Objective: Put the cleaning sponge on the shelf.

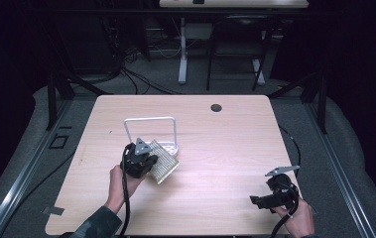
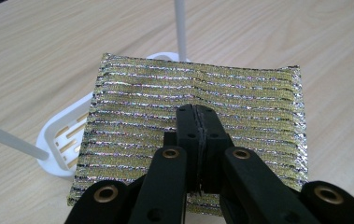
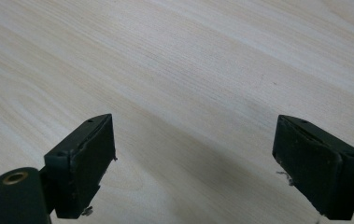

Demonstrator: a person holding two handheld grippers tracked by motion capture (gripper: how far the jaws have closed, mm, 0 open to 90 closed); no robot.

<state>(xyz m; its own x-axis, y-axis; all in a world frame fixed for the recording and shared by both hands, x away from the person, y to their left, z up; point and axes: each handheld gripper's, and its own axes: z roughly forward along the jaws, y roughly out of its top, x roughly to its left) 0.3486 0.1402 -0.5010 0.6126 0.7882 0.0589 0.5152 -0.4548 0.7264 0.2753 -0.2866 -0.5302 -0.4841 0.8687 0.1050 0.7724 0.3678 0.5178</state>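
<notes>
A rectangular scouring pad (image 2: 198,135) of glittering gold-and-silver woven mesh, ribbed in fine horizontal stripes with a frayed metallic edge, sits left of centre in the high view and across the middle of the left gripper view. It is tilted, its far end over a white plastic soap-dish rack (image 2: 62,140) with slotted drain holes and a rounded rim; whether pad and rack touch cannot be told. The rack carries a thin white wire hoop (image 1: 151,124), squared at the corners, standing upright above it. The left gripper (image 2: 197,114) has its two matte black jaws pressed together on the pad's near edge, pinching the mesh so that it puckers between them. At the lower right of the high view the right gripper (image 1: 255,200) is held low over bare tabletop, its blocky black jaws spread wide with nothing between them. Everything rests on a pale wood-grain table (image 1: 225,144) with rounded corners and a dark round cable hole (image 1: 216,107) near its far edge.
</notes>
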